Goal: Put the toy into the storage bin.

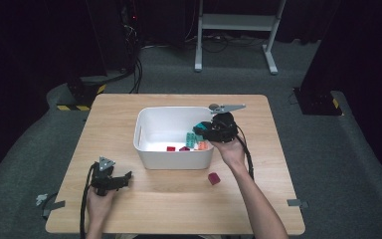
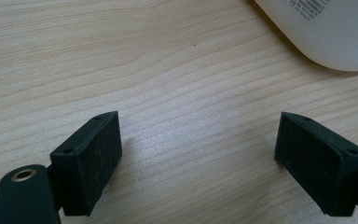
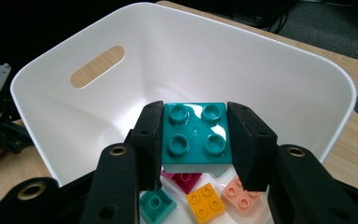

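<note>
Item: teal four-stud brick (image 3: 195, 133), clamped between the jaws of the right gripper (image 3: 195, 140), pads pressed on two opposite sides, studs facing the camera.
Location: inside the white bin (image 1: 146, 149), above its floor at about 4 o'clock of the bin in the high view.
Bin contents: magenta brick (image 3: 185, 180), yellow brick (image 3: 206, 202), peach brick (image 3: 241, 193), small teal brick (image 3: 156, 205); a further piece behind the held one is too hidden to name.
Outside bin: dark red block (image 1: 214, 178) on the table (image 1: 179, 199), at 5 o'clock of the bin.
Left gripper (image 2: 198, 154): jaws wide apart, nothing between them, low over bare wood at 8 o'clock of the bin.
Step in hand: likely dropping the teal brick into the bin.
Handling note: keep it level, lower it clear of the wall, part the jaws only once it is close above the pile.
</note>
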`<state>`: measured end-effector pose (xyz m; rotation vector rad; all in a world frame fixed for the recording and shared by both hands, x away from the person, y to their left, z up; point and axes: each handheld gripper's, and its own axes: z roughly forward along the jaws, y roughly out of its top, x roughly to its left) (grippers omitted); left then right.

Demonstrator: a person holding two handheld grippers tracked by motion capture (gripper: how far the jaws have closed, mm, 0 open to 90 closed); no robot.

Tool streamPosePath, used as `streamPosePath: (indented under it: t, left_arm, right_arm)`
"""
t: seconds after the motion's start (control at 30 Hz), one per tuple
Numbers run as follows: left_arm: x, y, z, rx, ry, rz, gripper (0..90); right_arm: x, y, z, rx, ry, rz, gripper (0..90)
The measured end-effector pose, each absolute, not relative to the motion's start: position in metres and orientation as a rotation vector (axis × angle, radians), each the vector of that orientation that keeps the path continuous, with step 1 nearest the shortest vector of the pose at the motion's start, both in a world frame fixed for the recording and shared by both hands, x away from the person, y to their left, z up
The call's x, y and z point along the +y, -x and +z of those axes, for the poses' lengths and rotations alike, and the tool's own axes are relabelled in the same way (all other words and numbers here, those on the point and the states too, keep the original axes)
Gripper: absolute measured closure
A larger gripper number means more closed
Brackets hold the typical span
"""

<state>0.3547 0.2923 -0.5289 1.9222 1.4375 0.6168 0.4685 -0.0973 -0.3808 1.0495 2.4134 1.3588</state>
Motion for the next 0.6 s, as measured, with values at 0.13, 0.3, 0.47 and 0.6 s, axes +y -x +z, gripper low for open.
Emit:
streamPosePath:
  t: [0.13,0.3,0.47,0.6]
  left_arm:
    - [0.2923,-0.3547,-0.5289,1.437,-1.922,0.617,14.7]
    - [0.2923,-0.3547,-0.5289,1.438,-1.922,0.617,14.7]
    - [0.2921,-0.3547,-0.5289,1.438,-1.921,0.616,14.6]
    - [0.2922,-0.3547,-0.5290,1.438,-1.922,0.616,14.6]
  right_arm:
    - [-0.0945,-0.4715,-0.3831,2.416,-1.063,1.352,58.1]
    - [-0.0913,-0.4743,-0.3848,2.430,-1.063,1.348,55.0]
    - [-0.0898,-0.4754,-0.3846,2.422,-1.067,1.351,50.2]
    - [-0.0918,-0.4744,-0.3837,2.414,-1.069,1.356,48.9]
